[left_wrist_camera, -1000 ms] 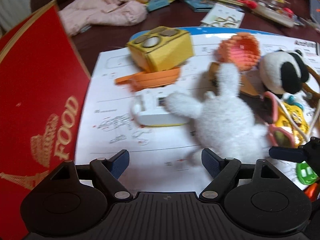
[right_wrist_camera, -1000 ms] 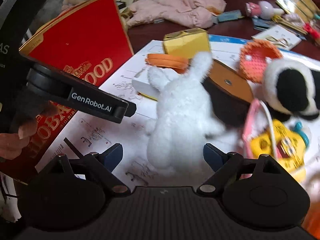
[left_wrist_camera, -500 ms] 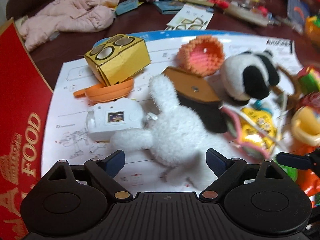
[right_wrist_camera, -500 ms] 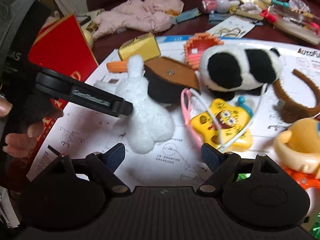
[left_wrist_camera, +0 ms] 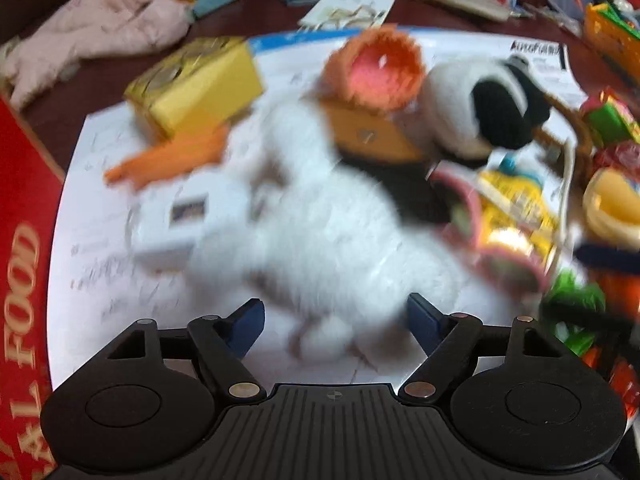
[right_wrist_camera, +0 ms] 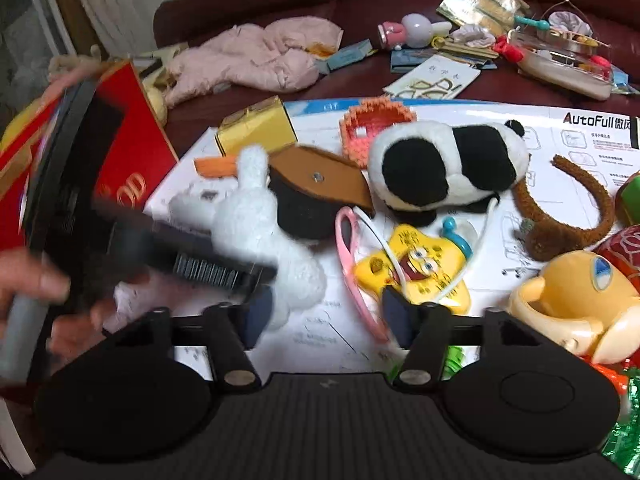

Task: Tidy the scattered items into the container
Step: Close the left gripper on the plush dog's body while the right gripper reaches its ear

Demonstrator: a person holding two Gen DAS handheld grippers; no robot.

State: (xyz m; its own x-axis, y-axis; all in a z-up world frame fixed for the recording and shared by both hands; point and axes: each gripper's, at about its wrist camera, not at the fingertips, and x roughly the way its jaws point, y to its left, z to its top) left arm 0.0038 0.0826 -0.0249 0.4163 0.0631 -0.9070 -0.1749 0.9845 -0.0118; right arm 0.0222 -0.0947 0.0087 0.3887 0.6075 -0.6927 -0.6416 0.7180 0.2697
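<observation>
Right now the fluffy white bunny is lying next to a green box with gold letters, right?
Not quite: the box beside the white bunny is red, not green, with gold letters. The left wrist view shows it at the left edge.

Plush rabbit [right_wrist_camera: 260, 232] lies left of panda [right_wrist_camera: 444, 164], box [right_wrist_camera: 132, 128] farther left

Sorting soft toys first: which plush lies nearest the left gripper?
The white fluffy plush, lying right ahead of the left gripper; the panda plush lies farther back.
</observation>
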